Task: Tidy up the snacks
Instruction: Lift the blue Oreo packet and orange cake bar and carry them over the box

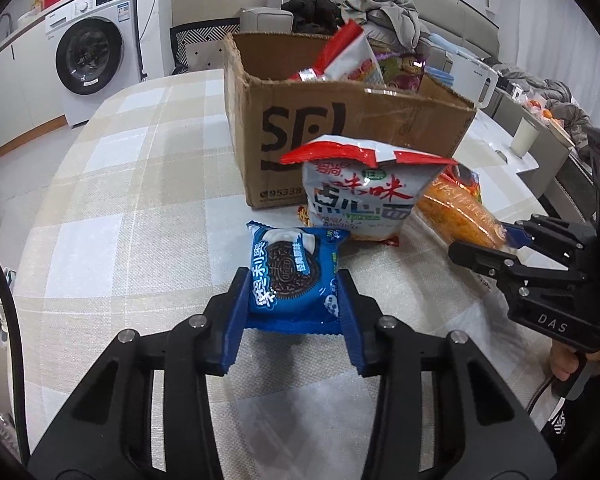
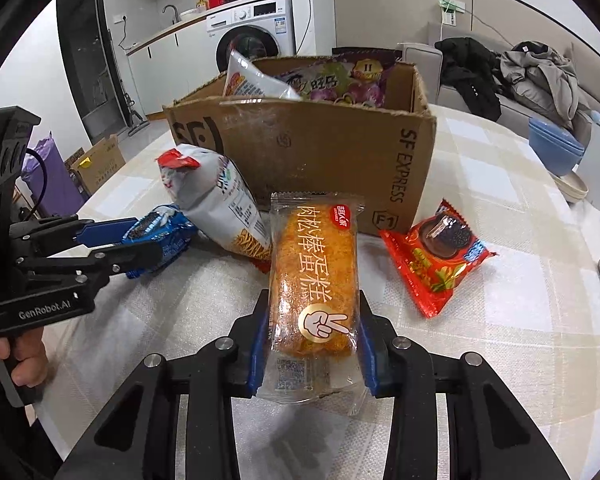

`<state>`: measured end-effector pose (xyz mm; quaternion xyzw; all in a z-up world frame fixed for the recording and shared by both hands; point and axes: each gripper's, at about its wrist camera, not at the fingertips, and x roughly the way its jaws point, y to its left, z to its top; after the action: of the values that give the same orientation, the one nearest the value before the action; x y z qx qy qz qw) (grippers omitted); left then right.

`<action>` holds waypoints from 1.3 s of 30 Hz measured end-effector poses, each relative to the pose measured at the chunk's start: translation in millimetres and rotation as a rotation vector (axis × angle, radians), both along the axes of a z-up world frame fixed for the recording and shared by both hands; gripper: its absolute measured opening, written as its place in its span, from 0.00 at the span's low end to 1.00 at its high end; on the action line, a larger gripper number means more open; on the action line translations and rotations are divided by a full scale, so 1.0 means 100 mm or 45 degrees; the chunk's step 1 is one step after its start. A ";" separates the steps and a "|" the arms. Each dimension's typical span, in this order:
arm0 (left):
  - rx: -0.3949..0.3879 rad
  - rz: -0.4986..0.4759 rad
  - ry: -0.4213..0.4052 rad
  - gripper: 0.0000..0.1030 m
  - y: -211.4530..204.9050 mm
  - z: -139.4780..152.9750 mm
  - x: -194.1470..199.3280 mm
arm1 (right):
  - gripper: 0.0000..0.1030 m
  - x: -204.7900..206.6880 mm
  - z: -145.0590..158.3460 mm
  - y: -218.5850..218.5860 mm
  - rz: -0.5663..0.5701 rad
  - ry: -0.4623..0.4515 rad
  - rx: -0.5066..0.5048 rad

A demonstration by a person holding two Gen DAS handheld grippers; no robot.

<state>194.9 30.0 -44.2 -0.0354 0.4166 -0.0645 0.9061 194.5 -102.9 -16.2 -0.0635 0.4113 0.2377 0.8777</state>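
My left gripper (image 1: 292, 304) is shut on a blue cookie packet (image 1: 294, 276), its blue pads pressing both sides; the same packet (image 2: 158, 236) shows in the right wrist view. My right gripper (image 2: 314, 336) is shut on a clear-wrapped orange cake bar (image 2: 314, 272), seen from the side as the cake bar (image 1: 458, 210). A white and red noodle snack bag (image 1: 360, 192) stands between them, leaning before the open cardboard box (image 2: 312, 148). That box (image 1: 340, 128) holds several snack bags. A red cookie packet (image 2: 436, 256) lies flat to the right of the box.
The checked tablecloth (image 1: 140, 184) covers the table. A blue bowl (image 2: 556, 148) and a white appliance (image 1: 472, 76) stand at the far side. A washing machine (image 1: 92, 56) and a sofa with clothes (image 2: 540, 76) are behind. A hand (image 2: 24, 364) holds the left gripper's handle.
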 end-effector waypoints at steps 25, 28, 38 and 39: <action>-0.085 0.046 -0.196 0.38 0.17 0.67 -0.47 | 0.36 -0.18 0.37 -0.18 -0.029 -0.104 0.096; -0.079 0.052 -0.214 0.38 0.17 0.74 -0.51 | 0.36 -0.17 0.43 -0.21 -0.032 -0.117 0.106; -0.080 0.050 -0.243 0.38 0.15 0.89 -0.61 | 0.36 -0.17 0.51 -0.25 -0.038 -0.131 0.123; -0.081 0.050 -0.244 0.38 0.15 0.90 -0.61 | 0.36 -0.17 0.51 -0.25 -0.037 -0.131 0.119</action>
<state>133.6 44.8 46.2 -0.0659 0.3249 -0.0632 0.9413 177.0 -128.2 34.4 -0.0286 0.3549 0.2403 0.9030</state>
